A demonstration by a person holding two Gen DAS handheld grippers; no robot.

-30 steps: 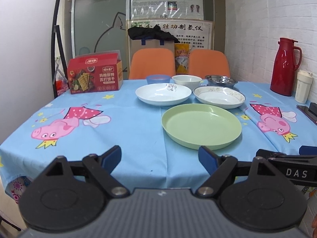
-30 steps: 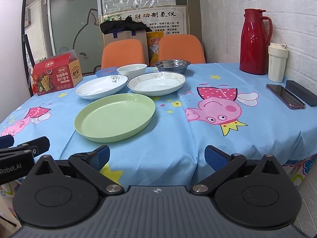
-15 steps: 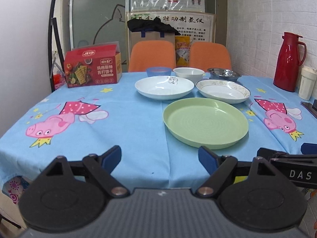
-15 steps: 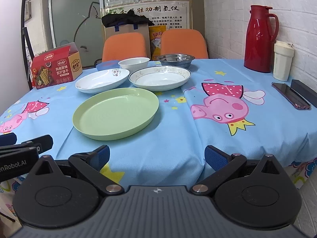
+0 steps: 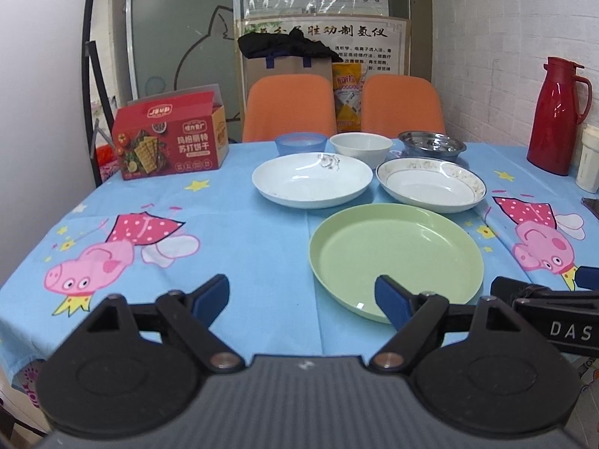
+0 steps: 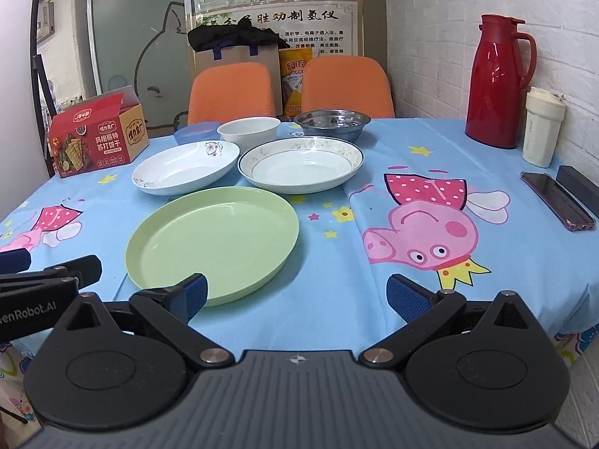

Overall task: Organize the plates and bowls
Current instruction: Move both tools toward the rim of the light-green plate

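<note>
A green plate (image 5: pixel 396 257) (image 6: pixel 213 241) lies nearest on the blue cartoon tablecloth. Behind it sit a white plate with a flower mark (image 5: pixel 312 183) (image 6: pixel 186 167) and a gold-rimmed white plate (image 5: pixel 430 188) (image 6: pixel 301 164). Further back stand a blue bowl (image 5: pixel 299 143) (image 6: pixel 195 133), a white bowl (image 5: pixel 361 146) (image 6: pixel 249 131) and a steel bowl (image 5: pixel 431 144) (image 6: pixel 331 121). My left gripper (image 5: pixel 301 299) is open and empty at the table's near edge, left of the green plate. My right gripper (image 6: pixel 295 297) is open and empty, its left finger over the green plate's near rim.
A red cracker box (image 5: pixel 170 142) stands at the back left. A red thermos (image 6: pixel 499 82), a cream cup (image 6: pixel 541 127), a phone (image 6: pixel 556 200) and a black case (image 6: pixel 578 189) lie along the right side by the brick wall. Two orange chairs (image 5: pixel 290 106) stand behind the table.
Both grippers have moved forward and slightly up toward the table; the dishes look nearer and lower in view. Both stay open. No dish has moved.
</note>
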